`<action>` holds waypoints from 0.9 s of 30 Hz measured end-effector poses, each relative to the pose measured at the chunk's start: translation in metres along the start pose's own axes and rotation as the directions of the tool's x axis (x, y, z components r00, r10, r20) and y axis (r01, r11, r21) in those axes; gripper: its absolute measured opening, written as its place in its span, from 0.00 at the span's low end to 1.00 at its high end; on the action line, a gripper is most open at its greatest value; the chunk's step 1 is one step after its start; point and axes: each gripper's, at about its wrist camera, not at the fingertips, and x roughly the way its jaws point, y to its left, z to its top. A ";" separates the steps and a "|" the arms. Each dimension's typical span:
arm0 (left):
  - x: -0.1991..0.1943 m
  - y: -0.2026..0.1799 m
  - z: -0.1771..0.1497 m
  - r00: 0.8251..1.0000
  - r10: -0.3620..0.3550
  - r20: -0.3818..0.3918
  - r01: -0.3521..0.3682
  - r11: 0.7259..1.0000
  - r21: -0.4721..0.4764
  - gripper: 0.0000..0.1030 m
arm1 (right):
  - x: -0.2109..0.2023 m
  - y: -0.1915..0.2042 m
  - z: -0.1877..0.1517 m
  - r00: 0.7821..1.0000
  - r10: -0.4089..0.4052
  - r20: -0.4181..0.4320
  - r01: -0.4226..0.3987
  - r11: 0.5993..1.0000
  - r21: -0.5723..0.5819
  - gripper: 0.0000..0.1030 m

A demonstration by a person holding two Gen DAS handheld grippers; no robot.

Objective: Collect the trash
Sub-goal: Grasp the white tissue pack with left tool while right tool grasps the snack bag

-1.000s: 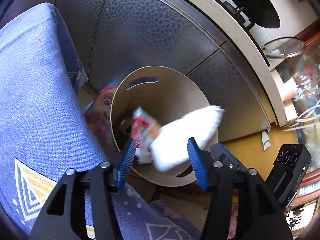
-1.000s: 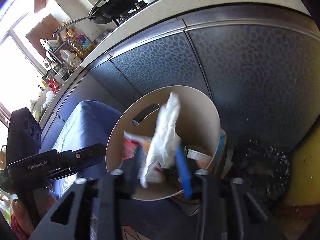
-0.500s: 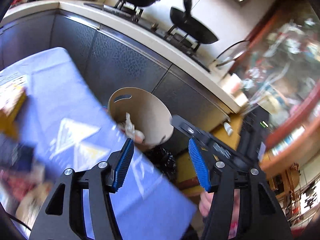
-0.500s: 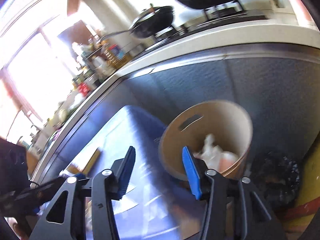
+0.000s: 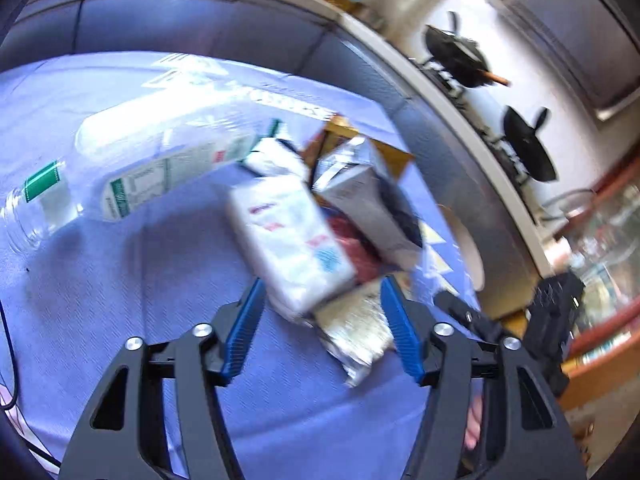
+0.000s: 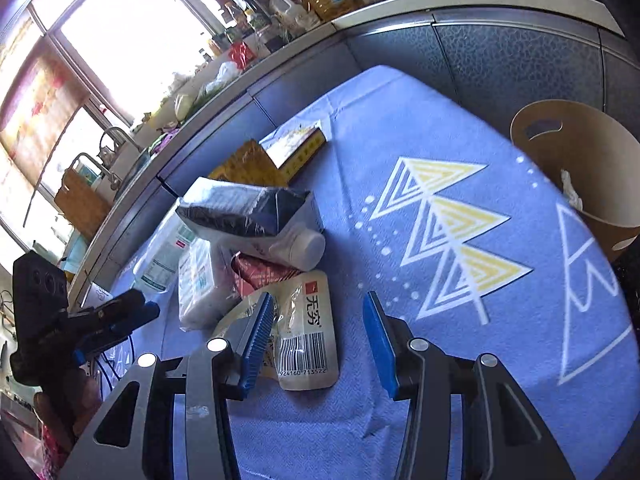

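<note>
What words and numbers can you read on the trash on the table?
"无穷": red square and black characters on the cream pouch.
"924160-713522": under the barcode on that same pouch.
White packet: print too small to read.
Clear bottle: label too blurred to read.
Silver bag: no readable text.

Bare blue tablecloth [image 6: 400,128] lies between the trash pile [image 6: 256,240] and bin [image 6: 592,168].

Window: bright daylight is let in through a large window [image 6: 100,40] at the far left.
Cabinets: dark grey patterned cabinet fronts [image 6: 500,60] are seen under a pale counter edge [image 6: 460,0].
Surface: a blue tablecloth [image 6: 500,312] with triangle prints is spread.
Stove: black pans [image 5: 528,148] are set against a white wall [image 5: 560,80].
</note>
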 end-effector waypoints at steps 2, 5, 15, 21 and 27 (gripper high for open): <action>0.012 0.006 0.011 1.000 -0.005 -0.008 0.005 1.000 -0.015 0.73 | 0.007 0.005 -0.003 1.000 -0.012 -0.014 0.012 1.000 -0.009 0.46; 0.034 0.005 0.024 0.999 0.048 -0.022 -0.048 0.999 -0.001 0.73 | 0.014 0.007 -0.009 0.999 -0.009 -0.036 0.009 1.000 -0.008 0.46; 0.033 0.036 0.016 0.998 0.066 -0.001 -0.066 0.997 -0.035 0.36 | 0.002 0.033 -0.036 0.950 0.267 -0.159 -0.282 0.956 -0.078 0.45; -0.015 0.059 -0.019 0.996 0.091 0.004 -0.091 0.995 -0.027 0.34 | -0.006 0.016 -0.040 0.973 0.195 -0.120 -0.204 0.976 -0.074 0.45; -0.039 0.070 -0.025 0.999 0.053 -0.006 -0.053 0.989 -0.136 0.75 | -0.013 0.028 -0.041 0.989 0.116 -0.089 -0.132 0.971 -0.199 0.64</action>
